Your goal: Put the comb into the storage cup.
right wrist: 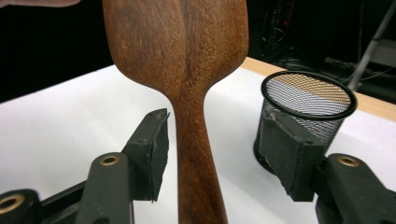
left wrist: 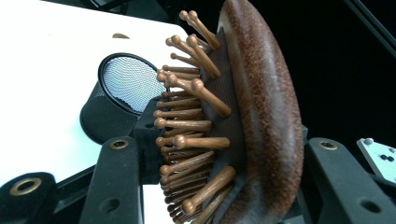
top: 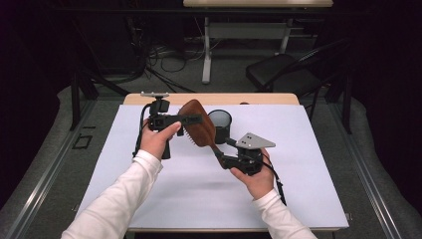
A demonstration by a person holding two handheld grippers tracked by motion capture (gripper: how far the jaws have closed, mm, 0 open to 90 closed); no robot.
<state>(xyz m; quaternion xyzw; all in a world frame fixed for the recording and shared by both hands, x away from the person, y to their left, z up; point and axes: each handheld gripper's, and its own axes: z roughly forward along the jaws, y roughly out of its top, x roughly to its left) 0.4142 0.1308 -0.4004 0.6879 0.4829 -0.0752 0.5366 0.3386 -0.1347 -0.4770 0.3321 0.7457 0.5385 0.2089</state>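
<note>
**Above the white mat, a wooden hairbrush passes between two grippers**

Over the middle of the table (top: 298,199), seen from the high view, the wooden hairbrush (top: 198,124) hangs in the air, clear of the white surface, its broad head up and to the left and its handle slanting down to the right. The left gripper (top: 191,118) reaches in level from the left and is clamped on the brush head. The right gripper (top: 221,158), with its grey three-cornered plate on top, sits at the lower end of the handle. Just behind the brush stands a black mesh cup (top: 220,124), upright on the table.

In the left gripper view, the left gripper (left wrist: 224,182) pinches the hairbrush (left wrist: 261,107) across its head: one jaw lies among the bristles (left wrist: 191,123), the other against the smooth rounded back. The mesh cup (left wrist: 123,93) shows beyond, its open mouth turned toward the camera.

In the right gripper view, the right gripper (right wrist: 219,149) stands spread, with the hairbrush (right wrist: 187,70) handle rising between its jaws. A gap shows on each side of the handle, narrow at the left pad and wide at the right, so neither pad presses on the wood. The mesh cup (right wrist: 308,107) stands to the right, partly behind the right-hand jaw
</note>
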